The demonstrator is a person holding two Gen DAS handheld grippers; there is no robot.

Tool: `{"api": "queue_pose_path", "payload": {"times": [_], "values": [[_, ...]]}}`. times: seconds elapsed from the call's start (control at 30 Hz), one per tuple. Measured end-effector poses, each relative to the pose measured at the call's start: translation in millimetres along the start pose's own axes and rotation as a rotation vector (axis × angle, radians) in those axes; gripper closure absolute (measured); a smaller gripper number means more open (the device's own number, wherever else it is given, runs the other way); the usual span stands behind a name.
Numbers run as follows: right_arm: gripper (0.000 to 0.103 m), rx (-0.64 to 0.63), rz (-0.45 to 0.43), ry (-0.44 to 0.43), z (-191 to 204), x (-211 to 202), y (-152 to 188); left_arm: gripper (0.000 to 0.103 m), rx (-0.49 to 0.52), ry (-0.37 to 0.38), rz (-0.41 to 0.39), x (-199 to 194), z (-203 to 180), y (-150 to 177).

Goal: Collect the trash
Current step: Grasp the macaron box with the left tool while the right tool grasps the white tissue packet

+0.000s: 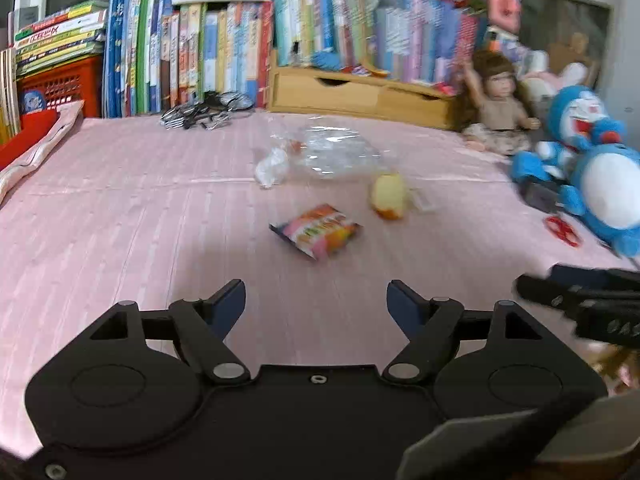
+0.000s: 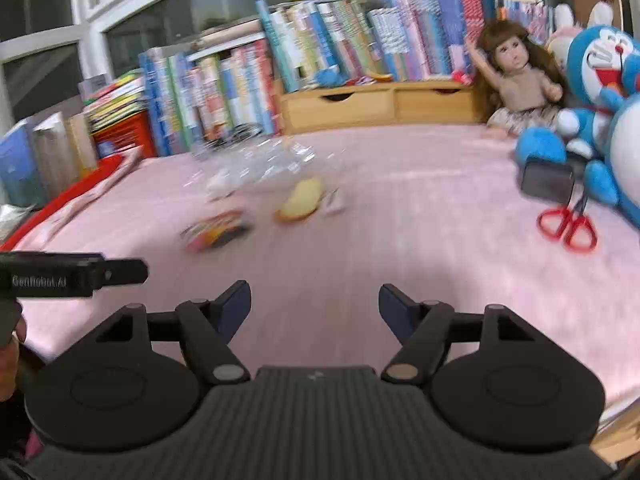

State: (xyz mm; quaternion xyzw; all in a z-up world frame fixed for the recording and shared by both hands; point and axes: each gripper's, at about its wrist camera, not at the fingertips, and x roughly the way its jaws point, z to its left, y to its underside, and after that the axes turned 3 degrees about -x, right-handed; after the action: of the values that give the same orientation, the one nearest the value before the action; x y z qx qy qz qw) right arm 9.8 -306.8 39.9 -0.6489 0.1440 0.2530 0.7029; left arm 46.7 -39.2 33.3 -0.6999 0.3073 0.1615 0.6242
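Observation:
On the pink tablecloth point(image 1: 120, 208) lie a colourful snack wrapper point(image 1: 316, 230) point(image 2: 218, 234), a bitten yellow apple piece point(image 1: 388, 196) point(image 2: 300, 200), a crumpled white tissue point(image 1: 272, 166) and a clear plastic bag point(image 1: 336, 148) point(image 2: 260, 156). My left gripper point(image 1: 316, 304) hangs open above the near cloth, short of the wrapper, with nothing between its fingers. Beside it my right gripper point(image 2: 315, 306) is open and empty too, also short of the trash. Each gripper shows at the edge of the other's view, the right one point(image 1: 580, 300) and the left one point(image 2: 80, 274).
Rows of books point(image 1: 224, 48) and a wooden drawer unit point(image 1: 360, 94) line the back. A doll point(image 1: 500, 104), blue plush toys point(image 1: 592, 160), a dark small box point(image 2: 548, 182) and red scissors point(image 2: 568, 226) sit at the right. A red basket point(image 1: 60, 84) stands at the left.

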Motion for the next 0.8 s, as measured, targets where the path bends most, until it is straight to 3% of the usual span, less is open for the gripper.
{"api": "queue_pose_path", "payload": {"times": [0.17,0.33,0.67,0.8], "values": [[0.029,-0.036,0.004,0.047,-7.9,41.6,-21.9,0.026,-0.033,0.001,-0.011,45.7,1.1,-20.1],[0.036,-0.081,0.028,0.068,-9.2,81.3,-40.1,0.023,0.008,-0.007,-0.012,74.1,-4.8,-31.6],[0.050,-0.145,0.100,0.040,2.6,132.0,-52.3,0.024,0.056,0.010,0.017,103.8,-13.9,-34.9],[0.062,-0.120,0.124,0.040,-0.3,146.7,-51.9,0.031,0.088,-0.006,0.020,110.1,-17.2,-30.6]]}}
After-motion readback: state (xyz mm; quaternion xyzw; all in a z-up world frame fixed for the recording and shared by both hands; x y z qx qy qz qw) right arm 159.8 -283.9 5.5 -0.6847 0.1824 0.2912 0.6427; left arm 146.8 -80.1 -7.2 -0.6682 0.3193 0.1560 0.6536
